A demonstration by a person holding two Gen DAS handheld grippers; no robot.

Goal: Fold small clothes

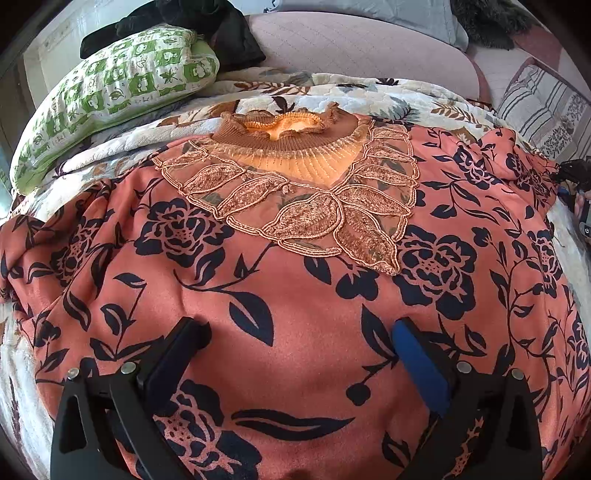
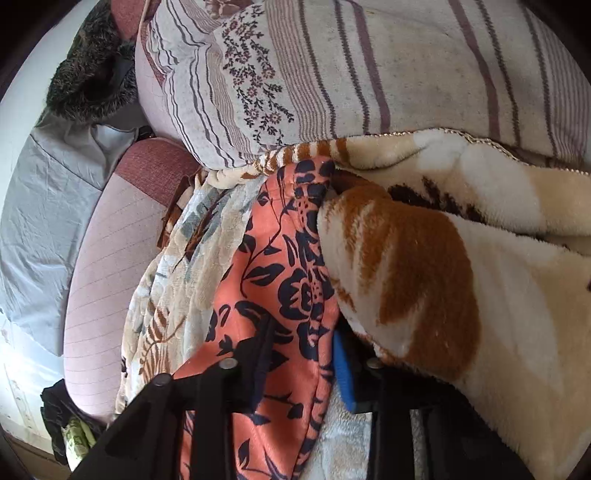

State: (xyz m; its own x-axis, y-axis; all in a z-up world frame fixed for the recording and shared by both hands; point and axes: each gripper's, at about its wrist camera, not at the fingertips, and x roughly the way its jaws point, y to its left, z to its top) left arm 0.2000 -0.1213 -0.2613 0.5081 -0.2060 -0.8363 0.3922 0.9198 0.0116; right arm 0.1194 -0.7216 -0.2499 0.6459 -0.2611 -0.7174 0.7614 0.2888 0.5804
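Observation:
A salmon top (image 1: 295,277) with a dark navy flower print lies spread flat on a floral blanket (image 1: 110,147), its brown lace collar (image 1: 295,192) and knit neck toward the far side. My left gripper (image 1: 299,328) hovers low over the top's chest area. Its jaws are wide open with only flat cloth beneath them. In the right wrist view, a bunched fold of the same top (image 2: 280,266) runs up between the fingers of my right gripper (image 2: 304,362). The black finger and the blue pad (image 2: 343,369) are closed on that fold at the top's side.
A green-and-white pillow (image 1: 122,85) lies at the far left with black clothes (image 1: 207,22) behind it. A pink cushion (image 1: 354,48) sits beyond the collar. A striped pillow (image 2: 369,74) and a plush cream-and-brown blanket (image 2: 461,266) crowd the right gripper's right side. Grey fabric (image 2: 44,206) lies left.

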